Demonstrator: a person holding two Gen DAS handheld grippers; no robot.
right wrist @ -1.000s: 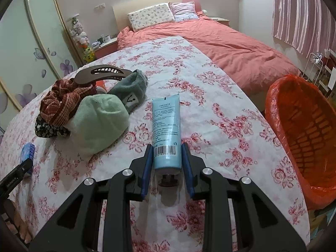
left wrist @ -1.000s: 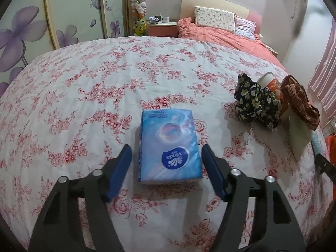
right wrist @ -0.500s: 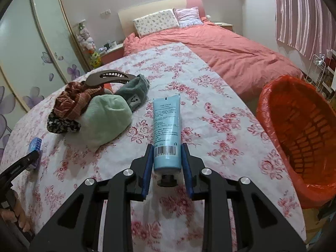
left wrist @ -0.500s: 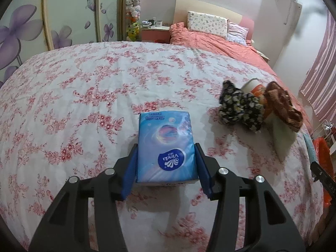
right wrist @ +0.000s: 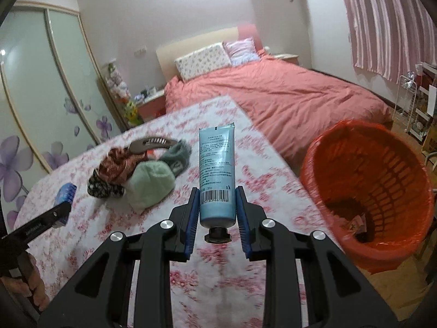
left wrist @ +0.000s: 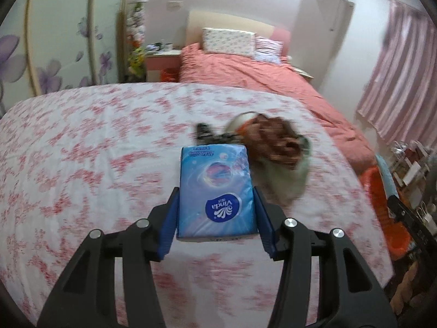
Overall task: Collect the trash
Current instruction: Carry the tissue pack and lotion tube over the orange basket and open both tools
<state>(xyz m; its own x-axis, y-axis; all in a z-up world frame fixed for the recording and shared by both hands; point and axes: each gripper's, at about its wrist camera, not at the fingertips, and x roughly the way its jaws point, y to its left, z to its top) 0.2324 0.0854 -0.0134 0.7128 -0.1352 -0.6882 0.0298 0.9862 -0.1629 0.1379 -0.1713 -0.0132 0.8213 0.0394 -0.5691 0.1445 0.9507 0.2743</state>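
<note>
My left gripper point(left wrist: 215, 213) is shut on a blue Vinda tissue pack point(left wrist: 215, 191) and holds it above the floral bedspread point(left wrist: 95, 150). My right gripper point(right wrist: 217, 207) is shut on a light blue cream tube point(right wrist: 217, 169), cap toward me, lifted off the bedspread point(right wrist: 273, 180). An orange trash basket point(right wrist: 368, 191) lined with an orange bag stands on the floor to the right of the bed; it also shows in the left wrist view point(left wrist: 379, 191). The tissue pack point(right wrist: 65, 196) and the left gripper's finger show at the left of the right wrist view.
A pile of clothes lies on the bedspread: a brown patterned cloth point(left wrist: 273, 139), a pale green hat point(right wrist: 150, 186), a dark floral cloth point(right wrist: 103, 191), a grey sock point(right wrist: 177, 158) and a brown hair clip point(right wrist: 153, 145). A pink bed point(right wrist: 286, 95) lies beyond. Shelving stands by the striped curtain point(right wrist: 382, 22).
The left gripper closed on the tissue pack and lifted it, swinging right. The right gripper raised the tube off the bedspread and turned toward the basket.
</note>
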